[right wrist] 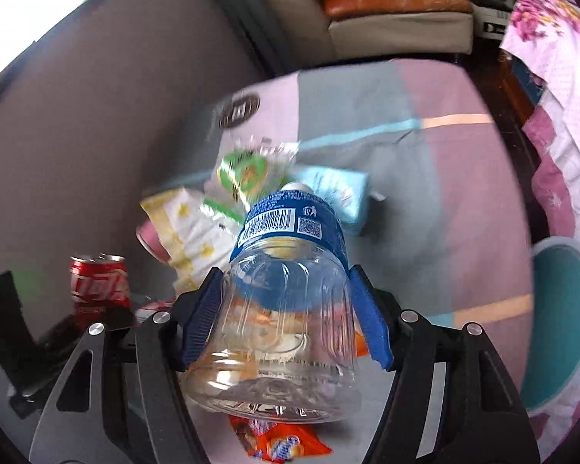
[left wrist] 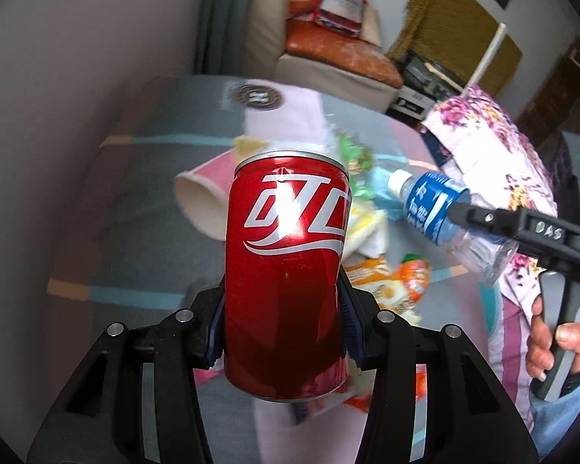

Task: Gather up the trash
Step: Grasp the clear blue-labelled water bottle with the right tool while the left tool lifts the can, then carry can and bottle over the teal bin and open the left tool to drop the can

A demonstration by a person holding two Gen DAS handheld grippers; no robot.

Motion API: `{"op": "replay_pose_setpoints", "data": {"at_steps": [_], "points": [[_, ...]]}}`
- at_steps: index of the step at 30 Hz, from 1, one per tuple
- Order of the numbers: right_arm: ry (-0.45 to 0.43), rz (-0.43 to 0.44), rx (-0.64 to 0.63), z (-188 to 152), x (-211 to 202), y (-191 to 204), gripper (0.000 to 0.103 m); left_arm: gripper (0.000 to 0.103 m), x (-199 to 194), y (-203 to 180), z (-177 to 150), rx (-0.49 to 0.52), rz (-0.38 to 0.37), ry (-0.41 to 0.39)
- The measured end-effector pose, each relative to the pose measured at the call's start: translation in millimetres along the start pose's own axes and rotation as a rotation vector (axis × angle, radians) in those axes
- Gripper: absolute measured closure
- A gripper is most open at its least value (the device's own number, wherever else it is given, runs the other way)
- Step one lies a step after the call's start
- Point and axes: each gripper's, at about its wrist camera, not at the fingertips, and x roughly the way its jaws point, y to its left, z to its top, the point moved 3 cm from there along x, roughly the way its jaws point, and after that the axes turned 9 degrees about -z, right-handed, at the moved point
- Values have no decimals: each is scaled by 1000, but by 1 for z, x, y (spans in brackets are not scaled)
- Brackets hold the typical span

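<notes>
My left gripper (left wrist: 282, 321) is shut on a red cola can (left wrist: 286, 266) and holds it upright above the patterned mat (left wrist: 135, 208). The can also shows in the right wrist view (right wrist: 98, 282) at the left. My right gripper (right wrist: 286, 309) is shut on a clear plastic bottle (right wrist: 286, 317) with a blue label, cap pointing away. In the left wrist view the bottle (left wrist: 431, 208) hangs at the right in the right gripper's fingers (left wrist: 479, 218). Snack wrappers (right wrist: 197, 228), an orange packet (right wrist: 278, 442), a pale blue pack (right wrist: 336, 189) and a pink paper cup (left wrist: 207, 197) lie on the mat below.
A teal and white bin (right wrist: 564, 321) stands at the right edge of the right wrist view. A floral cloth (left wrist: 495, 143) drapes furniture at the right. A sofa with cushions (left wrist: 328, 46) stands beyond the mat. A round dark emblem (left wrist: 257, 96) marks the mat's far end.
</notes>
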Motion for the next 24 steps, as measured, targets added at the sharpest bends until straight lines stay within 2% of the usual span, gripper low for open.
{"op": "replay_pose_setpoints", "data": {"at_steps": [7, 10, 14, 18, 24], "points": [[-103, -12, 109, -5, -54, -63, 40, 54, 23, -74, 5, 139, -77, 41], [-142, -25, 185, -15, -73, -99, 40, 54, 44, -113, 0, 198, -126, 93], [-180, -54, 309, -34, -95, -167, 40, 54, 79, -172, -12, 300, -181, 181], [-198, -88, 407, -55, -105, -225, 40, 54, 116, -230, -27, 405, -223, 260], [-198, -115, 531, -86, -106, -291, 40, 54, 167, -294, -51, 494, -276, 372]]}}
